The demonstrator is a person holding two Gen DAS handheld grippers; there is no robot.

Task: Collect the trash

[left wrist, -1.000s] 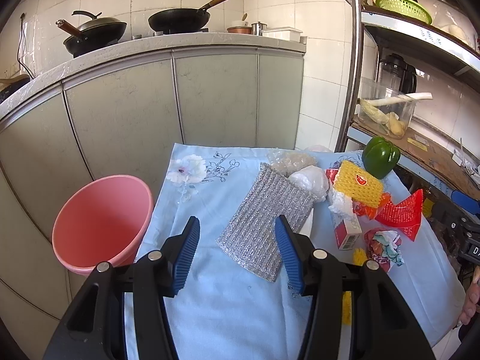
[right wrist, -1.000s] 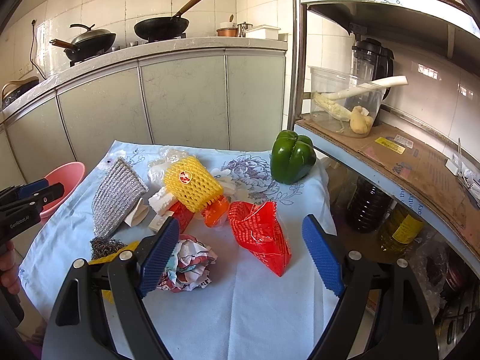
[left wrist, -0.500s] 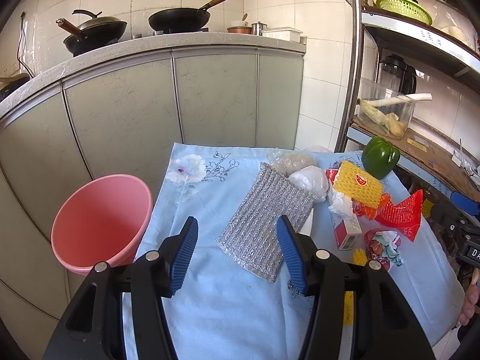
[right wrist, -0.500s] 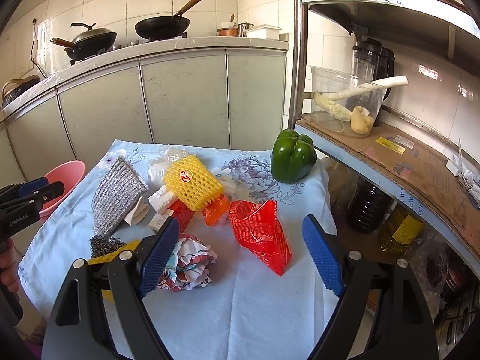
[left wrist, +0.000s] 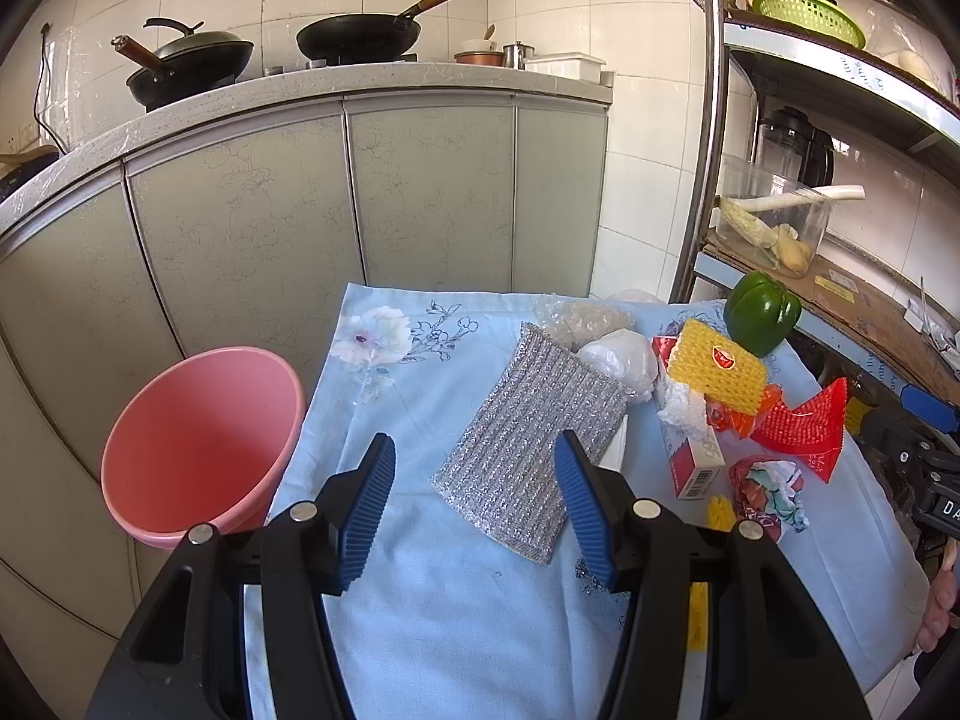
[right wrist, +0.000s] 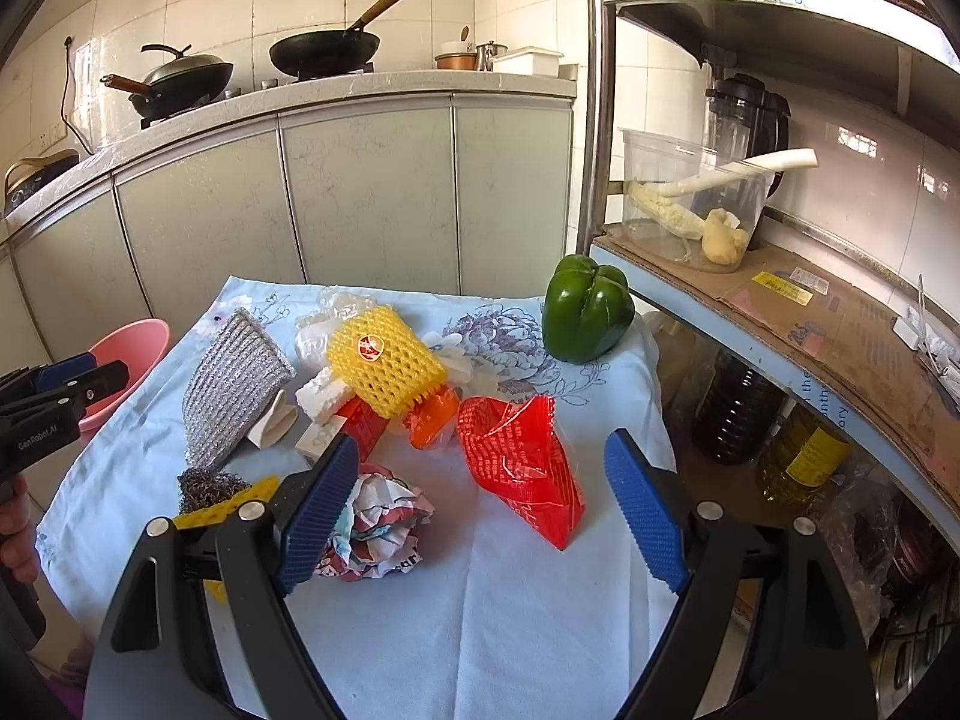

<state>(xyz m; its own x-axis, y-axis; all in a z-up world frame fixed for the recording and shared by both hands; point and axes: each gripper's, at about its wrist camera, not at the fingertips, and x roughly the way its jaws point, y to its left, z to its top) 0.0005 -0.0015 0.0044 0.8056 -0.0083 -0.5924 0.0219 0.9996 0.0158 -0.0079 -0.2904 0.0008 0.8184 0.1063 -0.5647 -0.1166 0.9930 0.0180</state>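
Partly hidden: steel wool (right wrist: 207,485) behind tongs (right wrist: 480,510)

Bright daylight, sharp focus, strong fisheye bending, dark corners.

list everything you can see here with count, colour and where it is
pink bin: 1, pink, on the floor left of the table
tablecloth: 1, light blue with flowers, over the table
scouring cloth: 1, silver, table's left half
foam net: 1, yellow, table centre
red wrapper: 1, red, right of centre
crumpled paper: 1, multicoloured, near edge
small carton: 1, red and white, beside the scouring cloth
green pepper: 1, green, far right corner
woks: 2, black, on the counter
left gripper: 1, black with blue fingers, open, empty
right gripper: 1, same, open, empty
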